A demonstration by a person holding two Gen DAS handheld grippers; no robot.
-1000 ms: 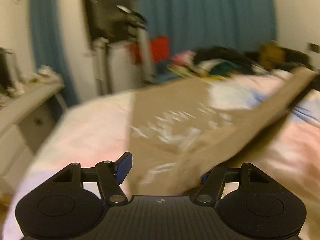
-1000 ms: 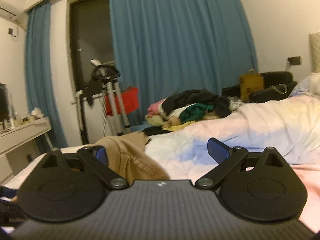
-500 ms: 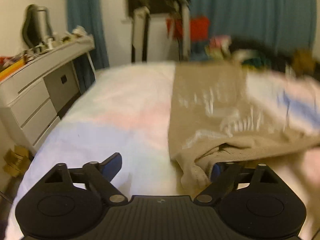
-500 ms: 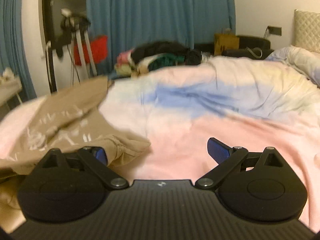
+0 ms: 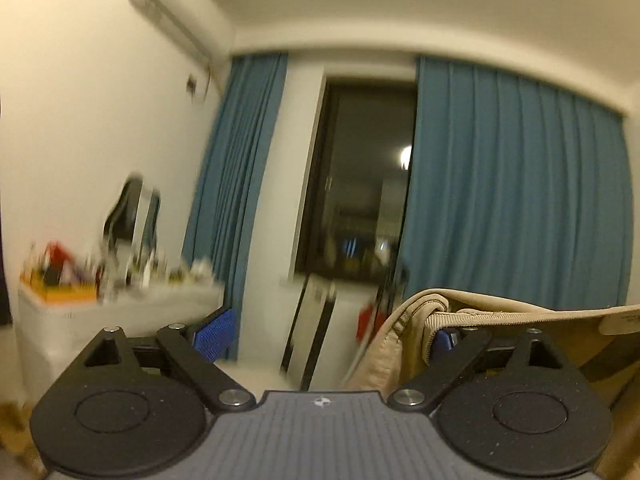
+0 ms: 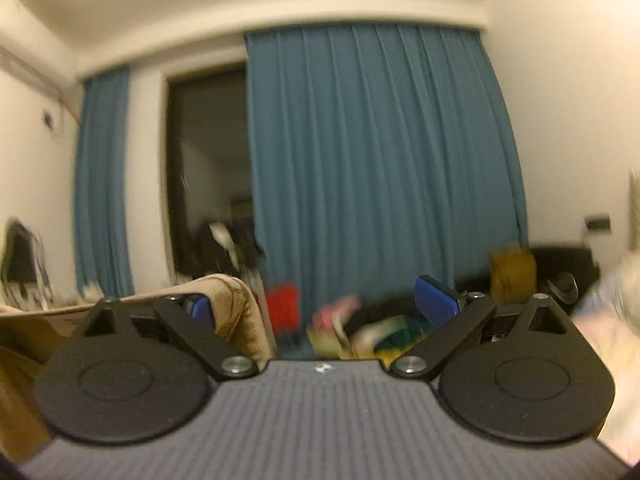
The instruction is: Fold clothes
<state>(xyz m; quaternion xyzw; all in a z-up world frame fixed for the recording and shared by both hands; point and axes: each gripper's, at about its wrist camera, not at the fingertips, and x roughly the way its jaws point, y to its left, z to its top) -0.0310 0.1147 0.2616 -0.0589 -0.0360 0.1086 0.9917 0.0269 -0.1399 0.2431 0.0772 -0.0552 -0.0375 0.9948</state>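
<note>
Tan clothing hangs off the inner finger of each gripper — draped over the right-hand blue pad of the left gripper and over the left-hand blue pad of the right gripper, stretching between the 2 tools. The left gripper's jaws are opening, spread wide with the cloth hooked on 1 finger only, not pinched. The right gripper's jaws also stand wide apart, cloth on 1 pad alone — blue curtains and a dark window lie beyond.

A home bedroom: blue curtains, wall air conditioner, cluttered dresser, piled clothes.
</note>
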